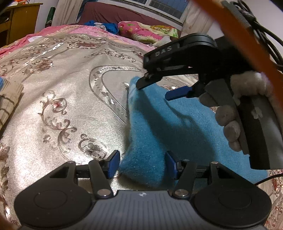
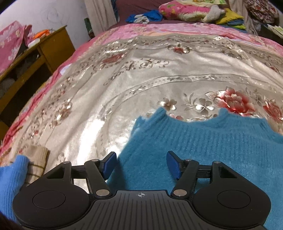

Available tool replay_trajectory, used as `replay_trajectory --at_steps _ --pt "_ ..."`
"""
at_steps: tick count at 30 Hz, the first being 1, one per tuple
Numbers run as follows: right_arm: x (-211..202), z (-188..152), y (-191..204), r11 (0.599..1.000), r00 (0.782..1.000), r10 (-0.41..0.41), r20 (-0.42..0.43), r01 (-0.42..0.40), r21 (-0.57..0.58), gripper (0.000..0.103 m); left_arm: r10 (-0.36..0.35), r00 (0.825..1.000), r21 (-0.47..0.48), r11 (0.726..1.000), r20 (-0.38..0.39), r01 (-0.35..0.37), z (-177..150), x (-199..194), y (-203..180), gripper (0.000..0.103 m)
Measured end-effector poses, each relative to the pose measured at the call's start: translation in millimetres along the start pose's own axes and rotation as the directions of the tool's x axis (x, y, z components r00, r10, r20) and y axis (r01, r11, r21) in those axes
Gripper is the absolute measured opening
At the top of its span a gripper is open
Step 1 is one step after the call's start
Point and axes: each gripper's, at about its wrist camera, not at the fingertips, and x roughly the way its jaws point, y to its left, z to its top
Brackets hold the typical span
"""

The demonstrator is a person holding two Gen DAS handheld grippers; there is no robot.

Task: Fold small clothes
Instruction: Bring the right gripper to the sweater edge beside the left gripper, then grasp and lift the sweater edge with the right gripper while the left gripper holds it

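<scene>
A teal knitted sweater (image 1: 159,123) lies spread on the silvery floral bedspread (image 1: 70,88). My left gripper (image 1: 142,163) is open, its blue pads on either side of a raised fold at the sweater's left edge. My right gripper (image 1: 154,90) is seen from the left wrist view, open, hovering over the sweater's far edge, held by a gloved hand (image 1: 235,113). In the right wrist view my right gripper (image 2: 141,165) is open above the sweater (image 2: 203,150), whose neckline (image 2: 192,118) points away from me.
A beige striped folded garment (image 1: 8,99) lies at the left; it also shows in the right wrist view (image 2: 37,159) next to a light blue garment (image 2: 12,177). Pillows and blue clothes (image 2: 146,16) lie at the bed's head. A wooden cabinet (image 2: 44,47) stands left.
</scene>
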Motion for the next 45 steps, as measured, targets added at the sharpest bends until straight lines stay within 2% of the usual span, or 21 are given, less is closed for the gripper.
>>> replay_trajectory --at_steps 4,8,15,24,26,33,39,45 --pt "11 0 11 1.0 0.999 -0.013 -0.039 0.012 -0.027 0.067 -0.001 1.0 0.001 1.0 0.0 0.001 0 0 0 0.061" --pt "22 2 28 0.993 0.996 -0.071 -0.055 0.066 -0.103 0.071 -0.004 1.0 0.001 1.0 0.0 0.004 -1 -1 0 0.061" --pt "45 7 49 0.954 0.976 -0.198 -0.09 0.171 -0.245 0.072 -0.01 1.0 -0.013 1.0 -0.001 0.01 -3 -4 1 0.062" --pt "62 0 63 0.897 0.953 -0.289 -0.091 0.236 -0.373 0.078 -0.016 1.0 -0.012 1.0 -0.002 0.016 -4 -6 0 0.063" --pt "63 0 64 0.888 0.949 -0.3 -0.092 0.243 -0.389 0.076 -0.017 1.0 -0.011 1.0 -0.001 0.017 -4 -8 0 0.065" --pt "58 -2 65 0.858 0.939 -0.335 -0.079 0.269 -0.438 0.052 -0.002 1.0 0.012 1.0 0.003 0.002 -3 -12 -4 0.07" --pt "42 1 57 0.879 0.951 -0.3 -0.076 0.244 -0.41 0.035 -0.022 1.0 0.014 1.0 0.008 0.022 -5 -13 -6 0.078" --pt "28 4 48 0.897 0.961 -0.266 -0.07 0.22 -0.385 0.03 -0.065 0.998 0.022 0.998 -0.007 0.066 -6 -7 -17 0.084"
